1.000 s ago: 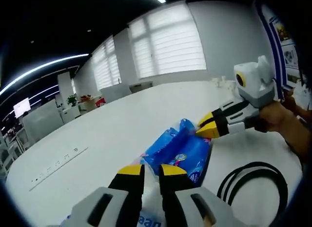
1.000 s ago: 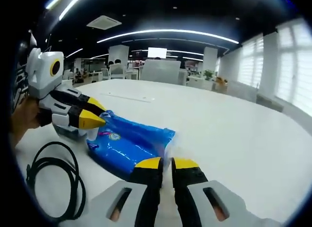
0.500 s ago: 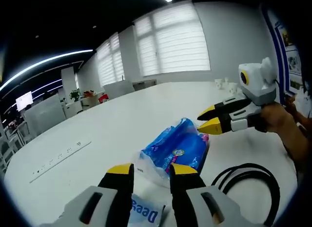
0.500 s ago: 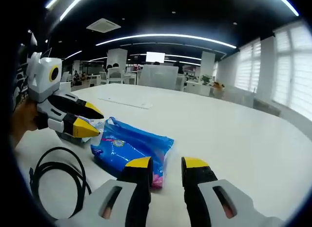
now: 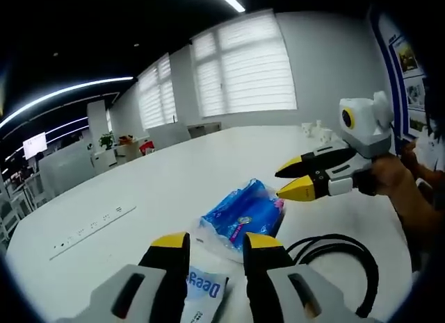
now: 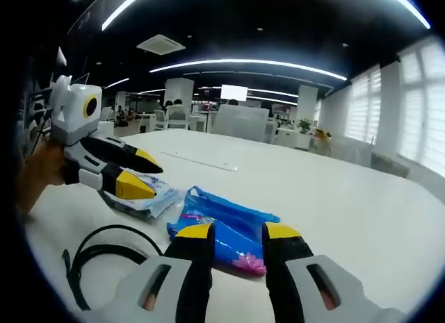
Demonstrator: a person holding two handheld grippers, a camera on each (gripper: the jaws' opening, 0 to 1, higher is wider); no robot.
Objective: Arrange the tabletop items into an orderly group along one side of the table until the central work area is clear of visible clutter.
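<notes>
A blue plastic bag (image 5: 245, 212) lies crumpled on the white table (image 5: 160, 177), free of both grippers. My left gripper (image 5: 215, 243) is open just short of it, above a white packet with blue lettering (image 5: 204, 293). My right gripper (image 5: 295, 178) comes in from the right, open and hovering beside the bag's far end. In the right gripper view the right gripper (image 6: 238, 233) stands open over the near edge of the blue bag (image 6: 229, 213). The left gripper (image 6: 144, 176) hangs open at the left above the white packet (image 6: 151, 198).
A coiled black cable (image 5: 342, 266) lies on the table beside the bag, also seen as the cable (image 6: 97, 257) at the lower left. A built-in socket strip (image 5: 90, 226) runs across the table farther off. White cups (image 5: 316, 130) stand at the far edge. A hand (image 5: 389, 180) holds the right gripper.
Both grippers were shut at opposite ends of the blue bag; they have opened and drawn back. The bag now rests loose on the table.
</notes>
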